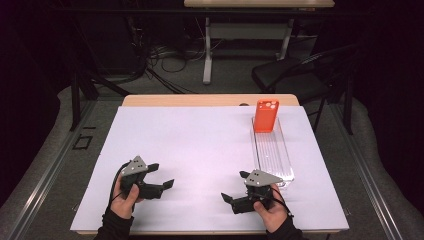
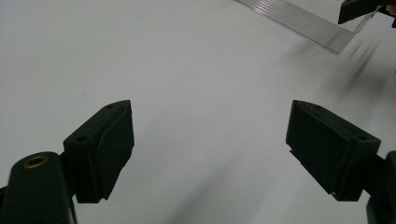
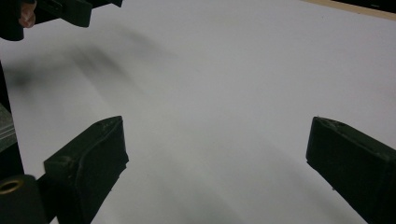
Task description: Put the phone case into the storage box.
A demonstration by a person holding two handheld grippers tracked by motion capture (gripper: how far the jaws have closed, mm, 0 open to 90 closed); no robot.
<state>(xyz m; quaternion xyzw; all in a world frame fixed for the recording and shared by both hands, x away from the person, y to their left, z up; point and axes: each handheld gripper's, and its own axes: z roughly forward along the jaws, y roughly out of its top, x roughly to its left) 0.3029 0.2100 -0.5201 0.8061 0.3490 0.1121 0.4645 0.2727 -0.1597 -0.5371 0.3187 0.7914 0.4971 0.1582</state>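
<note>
An orange phone case [image 1: 265,115] stands upright at the far end of a long clear ribbed tray [image 1: 273,155] on the right of the white sheet [image 1: 200,145]. My left gripper [image 1: 161,175] rests low over the sheet at the near left, open, jaws pointing right with nothing between them. In the left gripper view its gripper [image 2: 210,140] is wide open over bare white, with the tray's near end [image 2: 303,21] ahead. My right gripper [image 1: 235,186] is at the near right beside the tray's near end, open, jaws pointing left. The right gripper [image 3: 217,154] holds nothing.
The wooden table's far edge [image 1: 210,100] shows beyond the sheet. A black chair [image 1: 295,75] and another table's legs [image 1: 207,55] stand on the floor behind, with cables. The other gripper [image 2: 359,9] shows at the top right of the left gripper view.
</note>
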